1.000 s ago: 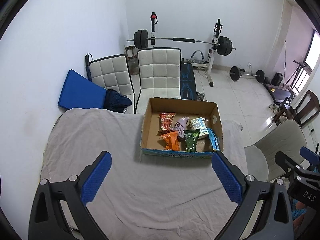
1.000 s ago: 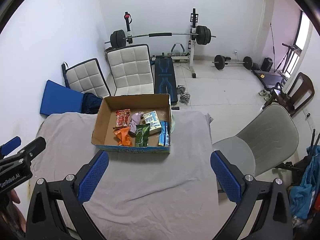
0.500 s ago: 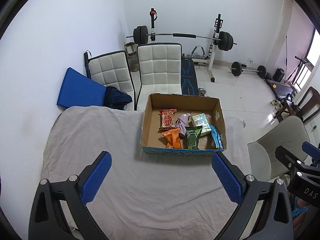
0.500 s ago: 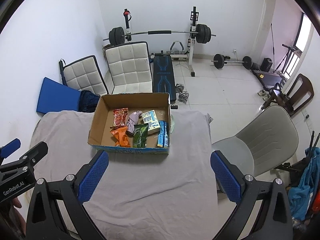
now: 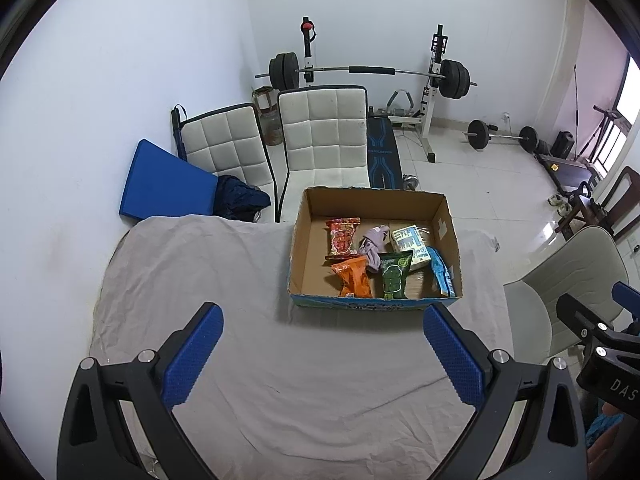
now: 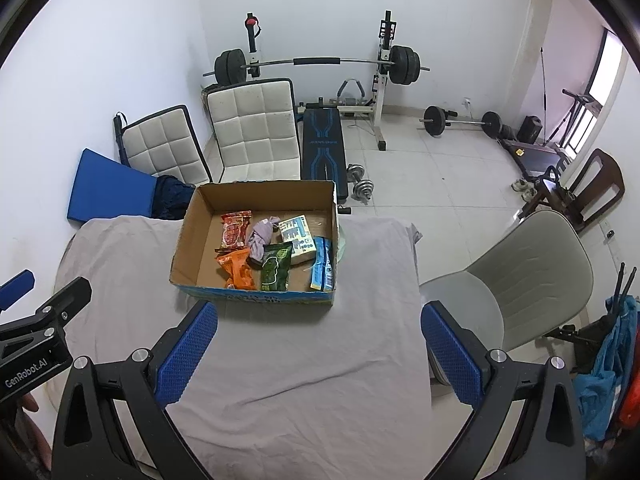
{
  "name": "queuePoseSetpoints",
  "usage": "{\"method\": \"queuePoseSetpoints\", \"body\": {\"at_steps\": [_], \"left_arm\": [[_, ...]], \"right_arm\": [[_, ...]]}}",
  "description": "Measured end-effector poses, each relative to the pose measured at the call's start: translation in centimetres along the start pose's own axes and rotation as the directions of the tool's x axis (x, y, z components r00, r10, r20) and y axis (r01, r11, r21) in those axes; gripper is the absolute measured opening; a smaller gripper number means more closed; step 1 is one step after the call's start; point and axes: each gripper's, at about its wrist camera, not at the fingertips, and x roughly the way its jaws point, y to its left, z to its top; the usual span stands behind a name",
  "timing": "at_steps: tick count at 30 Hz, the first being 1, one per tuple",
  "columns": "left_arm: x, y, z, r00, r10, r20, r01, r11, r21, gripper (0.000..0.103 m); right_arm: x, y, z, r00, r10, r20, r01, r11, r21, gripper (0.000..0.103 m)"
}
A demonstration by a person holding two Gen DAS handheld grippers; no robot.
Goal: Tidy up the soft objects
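Observation:
An open cardboard box (image 5: 304,236) (image 6: 188,232) stands on the grey-sheeted table (image 5: 192,272) (image 6: 368,280). It holds a red snack bag (image 5: 342,237) (image 6: 235,229), an orange bag (image 5: 352,278) (image 6: 237,269), a green bag (image 5: 394,274) (image 6: 275,266), a crumpled lilac cloth (image 5: 373,245) (image 6: 262,236), a white-blue pack (image 5: 410,240) (image 6: 298,234) and a blue pack (image 5: 440,270) (image 6: 323,264). My left gripper (image 5: 320,354) is open and empty, held above the sheet in front of the box. My right gripper (image 6: 318,350) is open and empty, also short of the box.
Two white padded chairs (image 5: 324,136) and a blue mat (image 5: 164,184) stand behind the table. A grey chair (image 6: 516,276) stands at its right side. A barbell rack (image 6: 320,64), bench and weights fill the back of the room.
Both grippers have drawn back and risen a little, so the box sits lower and farther in both views. Both stay open and empty.

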Motion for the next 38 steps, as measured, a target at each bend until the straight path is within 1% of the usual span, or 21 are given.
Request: {"method": "queuePoseSetpoints", "body": {"at_steps": [19, 34, 38], "left_arm": [[0.16, -0.21, -0.39, 1.000, -0.018, -0.011, 0.018, 1.000, 0.003, 0.103], [0.21, -0.21, -0.48, 1.000, -0.018, -0.013, 0.018, 1.000, 0.003, 0.103], [0.34, -0.02, -0.46, 0.999, -0.030, -0.016, 0.030, 1.000, -0.005, 0.103]], "right_arm": [[0.10, 0.09, -0.24, 1.000, -0.008, -0.006, 0.008, 1.000, -0.016, 0.103], [0.00, 0.31, -0.15, 1.000, 0.007, -0.013, -0.007, 1.000, -0.015, 0.103], [-0.07, 0.28, -0.21, 1.000, 0.011, -0.016, -0.011, 1.000, -0.012, 0.103]]}}
